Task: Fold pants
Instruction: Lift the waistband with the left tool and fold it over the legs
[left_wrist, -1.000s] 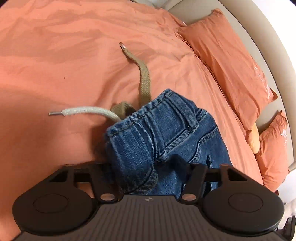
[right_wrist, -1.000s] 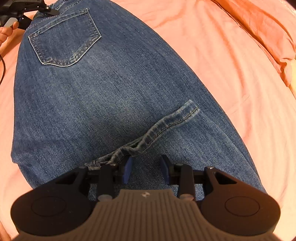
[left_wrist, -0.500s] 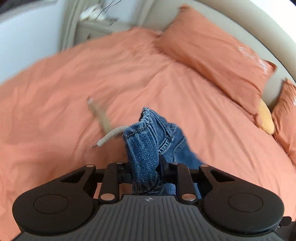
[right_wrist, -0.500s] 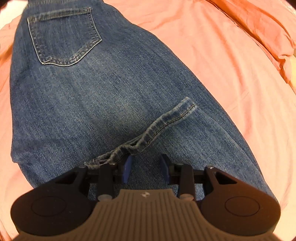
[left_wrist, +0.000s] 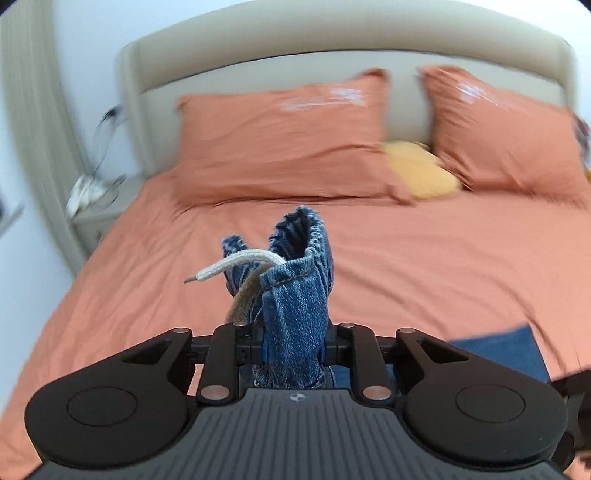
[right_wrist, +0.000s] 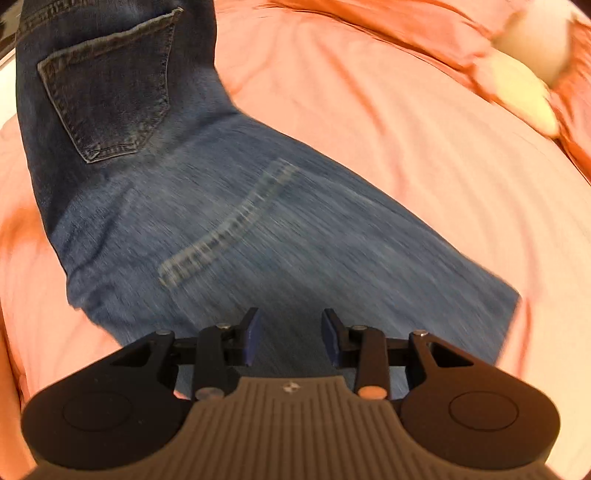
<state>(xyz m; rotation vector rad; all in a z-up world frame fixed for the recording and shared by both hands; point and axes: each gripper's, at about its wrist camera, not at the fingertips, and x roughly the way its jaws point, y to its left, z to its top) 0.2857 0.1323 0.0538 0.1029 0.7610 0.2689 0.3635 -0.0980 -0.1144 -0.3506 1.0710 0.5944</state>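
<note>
Two pillows (left_wrist: 280, 144) behind; left gripper (left_wrist: 293, 347) clamps jeans (left_wrist: 295, 295) w/ drawstring (left_wrist: 236, 262), right gripper (right_wrist: 290, 338) wide, pocket (right_wrist: 110, 88) seen only there.

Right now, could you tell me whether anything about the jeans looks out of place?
Yes: a pale drawstring pokes out sideways from the bunched waistband clamped in the left gripper, untucked. On the bedspread, a hem lies askew across the jeans.
</note>
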